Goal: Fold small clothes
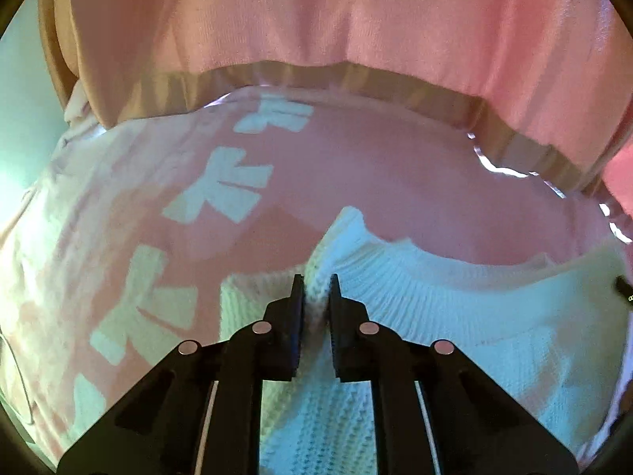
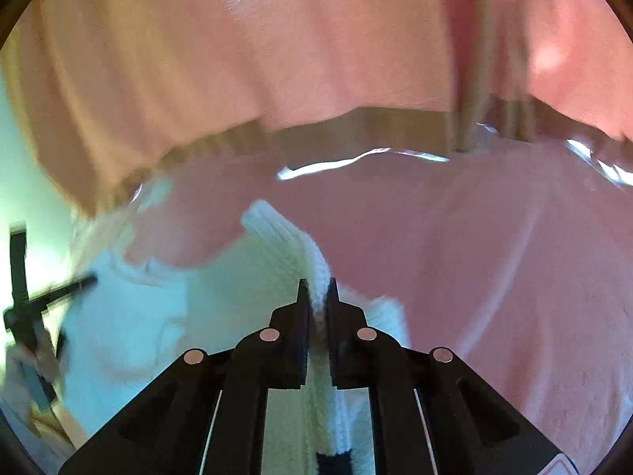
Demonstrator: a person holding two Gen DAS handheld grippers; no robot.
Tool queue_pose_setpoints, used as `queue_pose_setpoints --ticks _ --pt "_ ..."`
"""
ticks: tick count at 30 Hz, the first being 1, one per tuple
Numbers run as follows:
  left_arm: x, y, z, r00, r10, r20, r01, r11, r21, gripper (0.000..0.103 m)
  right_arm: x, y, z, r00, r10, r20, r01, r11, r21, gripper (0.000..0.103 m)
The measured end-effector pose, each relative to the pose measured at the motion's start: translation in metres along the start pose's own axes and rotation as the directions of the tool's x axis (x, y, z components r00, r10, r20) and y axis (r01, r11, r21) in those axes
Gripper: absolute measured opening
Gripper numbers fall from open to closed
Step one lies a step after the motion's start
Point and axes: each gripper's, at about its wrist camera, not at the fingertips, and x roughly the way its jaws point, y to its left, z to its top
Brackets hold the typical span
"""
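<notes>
left gripper (image 1: 316,291) pinches the white knit garment (image 1: 455,316) (ribbed edge). right gripper (image 2: 317,295) clamps its ribbed fold too, over pink cloth (image 2: 494,257).

White ribbed-knit garment (image 1: 435,316): plain white, ribbed band along its edge, waffle-like texture lower down; teal cast from the lighting. In the right wrist view a black band (image 2: 334,463) shows at 6 o'clock on its edge. Pink cloth with pale mint block shapes (image 1: 221,186): the shapes run from 11 toward 8 o'clock in the left wrist view. Pink draped fabric with tan ribbed hem (image 1: 316,19) fills 12 o'clock. Both matte black grippers (image 1: 316,289) (image 2: 317,291): silver round studs.
</notes>
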Motion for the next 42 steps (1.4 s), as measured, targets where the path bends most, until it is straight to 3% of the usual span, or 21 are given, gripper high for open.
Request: queue_pose_setpoints --ticks 3,5,8,10,13,15,17,19,22,25,27,29,30,32,33,35,36,38,41,42 --pt "0.039 0.004 -0.002 0.994 0.018 -0.103 -0.023 0.998 -0.051 0.015 0.045 -0.016 -0.018 0.981 -0.046 -0.190 0.047 0.999 -0.003 0.007" --pt "0.035 0.001 0.000 0.995 0.033 -0.093 -0.038 0.998 -0.043 0.016 0.034 -0.014 -0.015 0.986 -0.051 -0.157 0.050 0.999 -0.007 0.009" --pt "0.007 -0.004 0.003 0.998 0.007 -0.057 -0.011 0.998 -0.055 0.028 -0.011 0.001 -0.005 1.000 -0.018 -0.018 0.018 1.000 -0.006 0.019" --pt "-0.021 -0.010 -0.001 1.000 -0.020 0.005 0.020 0.999 -0.037 0.049 -0.033 0.027 -0.009 0.997 0.071 0.029 -0.068 0.994 -0.086 0.018" --pt "-0.051 -0.025 -0.023 0.997 -0.071 0.042 0.070 0.997 0.038 0.057 -0.028 0.075 -0.032 0.967 0.242 -0.074 -0.251 0.952 -0.174 0.016" --pt "-0.054 -0.036 -0.043 0.996 -0.081 0.021 0.078 0.991 0.109 0.057 -0.007 0.107 -0.049 0.946 0.276 -0.171 -0.311 0.923 -0.228 0.012" --pt "-0.042 -0.042 -0.053 0.999 -0.050 -0.010 0.051 0.986 0.157 0.057 0.023 0.137 -0.061 0.950 0.211 -0.228 -0.279 0.902 -0.330 0.010" --pt "-0.017 -0.037 -0.058 0.998 0.017 -0.061 -0.007 0.987 0.158 0.058 0.051 0.139 -0.059 0.968 0.098 -0.233 -0.181 0.911 -0.371 0.005" --pt "-0.005 -0.027 -0.059 0.999 0.015 -0.049 -0.009 0.992 0.124 0.062 0.055 0.115 -0.046 0.972 0.108 -0.211 -0.152 0.966 -0.208 0.000" --pt "-0.007 -0.027 -0.057 0.999 0.009 -0.052 -0.003 0.993 0.117 0.061 0.039 0.118 -0.047 0.977 0.126 -0.174 -0.162 0.963 -0.216 0.003" --pt "-0.005 -0.027 -0.056 0.998 0.015 -0.061 -0.009 0.994 0.108 0.061 0.055 0.112 -0.048 0.979 0.008 -0.202 -0.061 0.964 -0.258 0.000" --pt "-0.008 -0.028 -0.055 0.998 0.010 -0.062 -0.004 0.996 0.094 0.061 0.059 0.098 -0.040 0.975 0.055 -0.216 -0.089 0.985 -0.151 0.000" --pt "-0.011 -0.028 -0.053 0.998 0.005 -0.056 0.000 0.996 0.090 0.061 0.048 0.093 -0.035 0.980 0.035 -0.196 -0.061 0.989 -0.132 0.000" --pt "-0.020 -0.026 -0.053 0.999 0.002 -0.038 0.001 0.997 0.078 0.061 0.013 0.080 -0.031 0.995 -0.034 -0.096 0.021 0.991 -0.131 0.011" --pt "-0.023 -0.023 -0.051 0.999 -0.002 -0.032 0.004 0.997 0.072 0.061 0.000 0.070 -0.032 0.995 -0.066 -0.078 0.056 0.992 -0.117 0.014" --pt "-0.027 -0.017 -0.051 1.000 0.006 -0.023 -0.005 0.998 0.062 0.066 -0.013 0.048 -0.032 0.987 -0.138 -0.078 0.132 0.989 -0.073 0.032" --pt "-0.027 -0.013 -0.052 1.000 0.015 -0.024 -0.014 0.998 0.054 0.068 -0.019 0.039 -0.031 0.985 -0.148 -0.083 0.146 0.989 -0.039 0.032" --pt "-0.026 -0.006 -0.055 0.999 0.014 -0.038 -0.013 0.999 0.036 0.068 -0.028 0.020 -0.034 0.990 -0.086 -0.110 0.091 0.995 0.035 0.033" --pt "-0.025 0.002 -0.058 0.999 0.023 -0.045 -0.022 1.000 0.012 0.069 -0.024 0.013 -0.043 0.987 -0.042 -0.154 0.050 0.997 0.052 0.043" --pt "-0.025 0.003 -0.059 0.999 0.028 -0.044 -0.028 1.000 0.010 0.071 -0.021 0.011 -0.044 0.985 -0.037 -0.167 0.046 0.998 0.053 0.042"
